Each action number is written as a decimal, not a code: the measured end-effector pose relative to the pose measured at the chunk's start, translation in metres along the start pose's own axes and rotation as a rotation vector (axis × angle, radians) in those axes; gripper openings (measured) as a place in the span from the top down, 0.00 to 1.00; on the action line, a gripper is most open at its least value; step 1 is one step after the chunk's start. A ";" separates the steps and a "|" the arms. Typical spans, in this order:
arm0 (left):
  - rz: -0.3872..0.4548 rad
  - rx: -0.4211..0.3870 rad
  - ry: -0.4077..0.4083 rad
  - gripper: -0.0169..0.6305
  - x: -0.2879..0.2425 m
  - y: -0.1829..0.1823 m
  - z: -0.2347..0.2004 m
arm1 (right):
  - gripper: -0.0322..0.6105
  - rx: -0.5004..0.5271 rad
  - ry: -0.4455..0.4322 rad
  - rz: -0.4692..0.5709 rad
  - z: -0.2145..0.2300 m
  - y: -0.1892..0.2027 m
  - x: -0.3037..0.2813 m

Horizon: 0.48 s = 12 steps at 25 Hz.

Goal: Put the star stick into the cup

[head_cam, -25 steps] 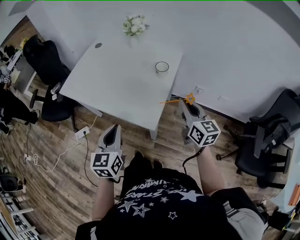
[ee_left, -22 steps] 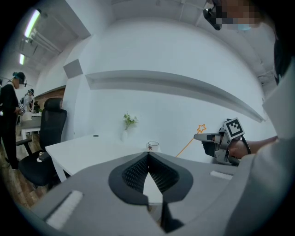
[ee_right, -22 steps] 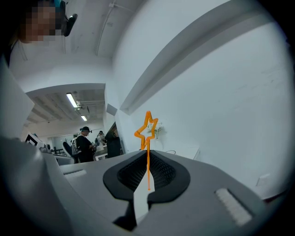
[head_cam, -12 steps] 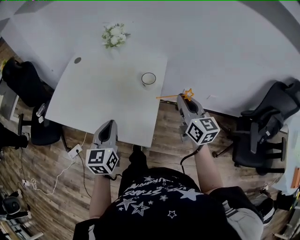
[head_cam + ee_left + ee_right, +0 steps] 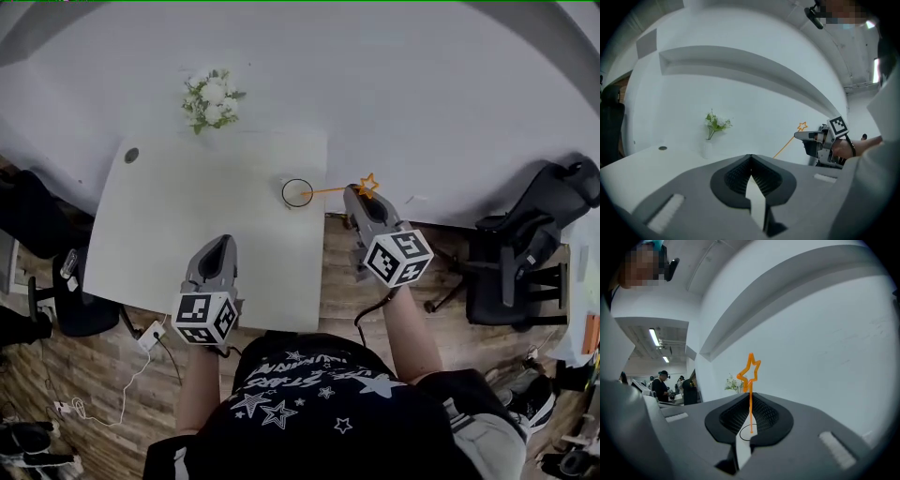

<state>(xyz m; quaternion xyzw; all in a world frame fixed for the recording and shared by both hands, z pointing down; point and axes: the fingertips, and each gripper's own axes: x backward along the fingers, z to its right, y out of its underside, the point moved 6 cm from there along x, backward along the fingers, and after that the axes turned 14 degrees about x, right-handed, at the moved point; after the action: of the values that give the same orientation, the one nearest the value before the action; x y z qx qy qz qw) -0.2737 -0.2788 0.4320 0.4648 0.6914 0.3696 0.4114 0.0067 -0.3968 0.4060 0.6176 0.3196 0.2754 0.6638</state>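
White wall at the back, smooth and bare. Brown wood-plank floor below, much of it covered by the table and the person. White table: flat matt top, rounded corners, near edge partly hidden behind the left gripper's marker cube. Black shirt with white stars along the bottom, cropped by the frame. Black office chair at the right, well apart from the table, back only partly in frame.

Left gripper over the table's near part: grey shell, clenched on nothing. Ribbed black pads meeting tip to tip in the left gripper view.

Right gripper just beside the table's right edge, grasping the star stick close under its star.

Flowers at the table's far edge, white heads and green leaves. Pale vase under them hard to separate from the wall.

Cup upright near the table's right edge, round, dark rim. Walls too small to judge. Seen in the right gripper view only as a thin ring through the gap between the jaws.

Stick thin, straight, orange, with an open outline star poking out past the jaws. Lying roughly level toward the cup. Plain end within the ring of the cup's rim in both views. Inside the cup or just above its mouth: cannot tell.
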 end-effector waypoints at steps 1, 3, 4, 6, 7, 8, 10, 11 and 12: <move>-0.009 0.000 0.010 0.97 -0.007 -0.002 -0.004 | 0.90 0.002 0.001 -0.014 -0.001 0.003 -0.007; -0.026 -0.001 0.028 0.97 -0.019 -0.005 -0.011 | 0.90 0.005 0.003 -0.046 -0.003 0.010 -0.020; -0.033 0.000 0.035 0.97 -0.025 -0.007 -0.015 | 0.90 0.005 0.003 -0.063 -0.004 0.014 -0.026; -0.045 0.002 0.049 0.97 -0.037 -0.010 -0.022 | 0.90 0.001 0.004 -0.099 -0.006 0.023 -0.038; -0.051 0.004 0.054 0.97 -0.042 -0.011 -0.025 | 0.90 -0.001 0.004 -0.115 -0.006 0.027 -0.043; -0.058 0.006 0.059 0.97 -0.048 -0.012 -0.027 | 0.90 -0.004 0.004 -0.131 -0.006 0.031 -0.048; -0.075 0.013 0.068 0.97 -0.058 -0.012 -0.032 | 0.90 -0.012 0.004 -0.157 -0.006 0.038 -0.056; -0.084 0.016 0.072 0.97 -0.062 -0.011 -0.034 | 0.90 -0.016 0.004 -0.169 -0.006 0.041 -0.060; -0.092 0.020 0.076 0.97 -0.066 -0.010 -0.036 | 0.90 -0.020 0.005 -0.179 -0.005 0.045 -0.063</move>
<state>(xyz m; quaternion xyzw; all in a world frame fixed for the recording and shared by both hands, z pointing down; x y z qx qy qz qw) -0.2952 -0.3491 0.4517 0.4222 0.7309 0.3606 0.3968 -0.0366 -0.4375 0.4555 0.5792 0.3721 0.2198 0.6912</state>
